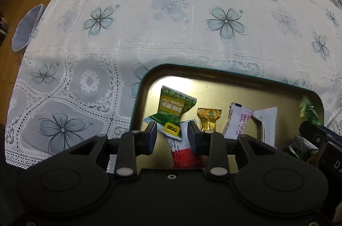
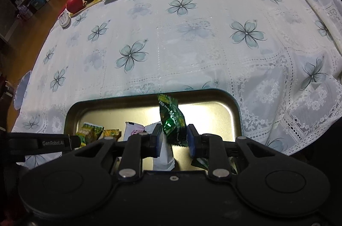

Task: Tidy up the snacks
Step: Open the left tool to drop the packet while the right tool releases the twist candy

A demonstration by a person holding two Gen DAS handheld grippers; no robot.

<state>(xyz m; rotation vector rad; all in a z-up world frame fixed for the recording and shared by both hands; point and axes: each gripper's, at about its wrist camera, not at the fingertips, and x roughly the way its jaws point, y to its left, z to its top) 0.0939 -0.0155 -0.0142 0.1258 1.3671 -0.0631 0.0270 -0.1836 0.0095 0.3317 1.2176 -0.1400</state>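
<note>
left wrist view, pointing steeply down: wide table under a white floral tablecloth [image 1: 171,38], then a gold tray with a teal rim [image 1: 147,78] at its near edge, already holding several snacks. inside the tray, a white hawthorn packet [image 1: 237,121], a small gold candy [image 1: 208,119], and, nearest, a green-and-yellow packet [image 1: 173,110] lying slantwise across a red-and-white one [image 1: 183,151]. left gripper [image 1: 172,136] straddling the green packet's lower corner, jaws partway apart, pads seemingly not pressing; probably just letting go. long axis of that packet running up and away from the gripper, tilted slightly right. right wrist view: same tray, right gripper [image 2: 173,138] over its right half, narrow, a dark green candy [image 2: 172,119] standing upright between the jaws, long axis along the fingers; pads close beside the wrapper, a firm pinch hard to confirm, most likely a release into the tray. left gripper's body visible at the left edge there, so both hands crowded over the tray.
</note>
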